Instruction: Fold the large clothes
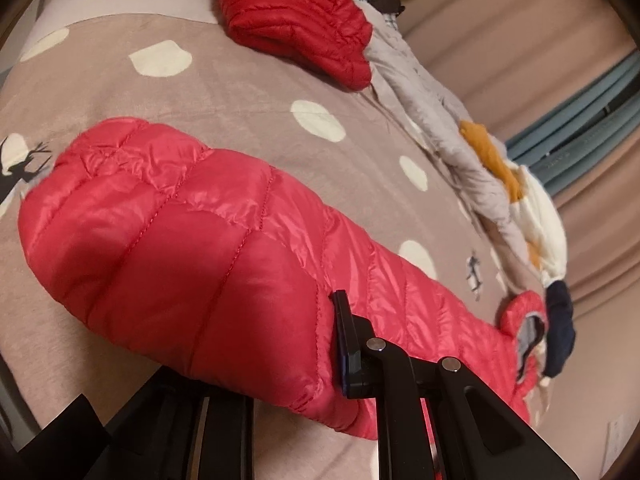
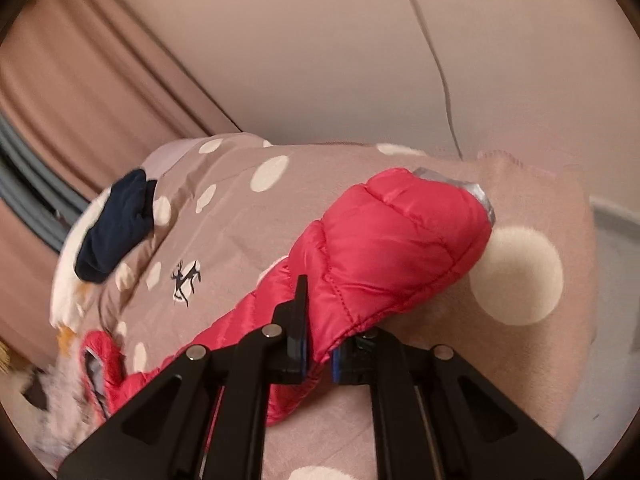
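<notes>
Two puffer jackets, one bedspread, two grippers

One bright pink-red quilted puffer jacket [image 1: 192,236] and one darker red folded puffer jacket [image 1: 296,20] lie on one taupe bedspread with cream dots [image 1: 224,80]. Two black two-finger grippers show, left gripper [image 1: 344,344] and right gripper [image 2: 318,344]. One navy garment [image 2: 116,232] sits with perhaps two more crumpled pieces, blurred.
</notes>
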A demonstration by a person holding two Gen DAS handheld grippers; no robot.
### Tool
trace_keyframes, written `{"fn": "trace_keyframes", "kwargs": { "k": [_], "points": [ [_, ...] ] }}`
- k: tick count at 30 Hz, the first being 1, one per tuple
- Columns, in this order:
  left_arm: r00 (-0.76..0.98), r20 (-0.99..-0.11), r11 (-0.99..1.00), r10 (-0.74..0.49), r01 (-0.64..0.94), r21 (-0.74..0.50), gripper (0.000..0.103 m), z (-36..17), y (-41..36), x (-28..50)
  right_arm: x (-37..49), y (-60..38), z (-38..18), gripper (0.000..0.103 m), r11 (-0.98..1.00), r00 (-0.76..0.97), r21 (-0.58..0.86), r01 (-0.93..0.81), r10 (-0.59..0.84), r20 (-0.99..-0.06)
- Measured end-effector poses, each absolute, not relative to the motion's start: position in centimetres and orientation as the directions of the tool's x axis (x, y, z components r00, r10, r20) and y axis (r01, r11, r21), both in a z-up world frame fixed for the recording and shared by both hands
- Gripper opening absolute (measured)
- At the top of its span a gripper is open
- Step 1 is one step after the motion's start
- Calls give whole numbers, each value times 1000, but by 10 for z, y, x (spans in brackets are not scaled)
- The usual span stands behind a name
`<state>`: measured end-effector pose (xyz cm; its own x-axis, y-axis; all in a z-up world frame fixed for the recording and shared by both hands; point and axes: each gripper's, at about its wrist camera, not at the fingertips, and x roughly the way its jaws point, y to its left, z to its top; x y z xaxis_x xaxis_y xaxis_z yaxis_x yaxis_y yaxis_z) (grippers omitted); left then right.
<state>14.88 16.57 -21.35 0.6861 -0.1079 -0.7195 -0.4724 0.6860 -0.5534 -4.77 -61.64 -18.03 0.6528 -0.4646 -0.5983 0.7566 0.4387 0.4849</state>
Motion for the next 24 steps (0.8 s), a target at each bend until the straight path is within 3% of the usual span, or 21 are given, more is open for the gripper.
{"fn": "trace_keyframes", "kwargs": {
  "k": [5, 10, 24],
  "points": [
    [659, -752, 799, 4, -454, -394, 14, -200, 144, 160, -18, -560, -105, 9, 650, 698, 323, 688, -471, -540],
    [669, -743, 816, -2, -428, -388, 14, -194, 138, 159, -31, -495, -38, 9, 816, 804, 230, 531, -399, -440],
    [741, -670, 795, -55, -374, -478, 14, -172, 138, 136, -42, -416, -22, 9, 920, 880, 217, 328, -214, -424]
  ]
}}
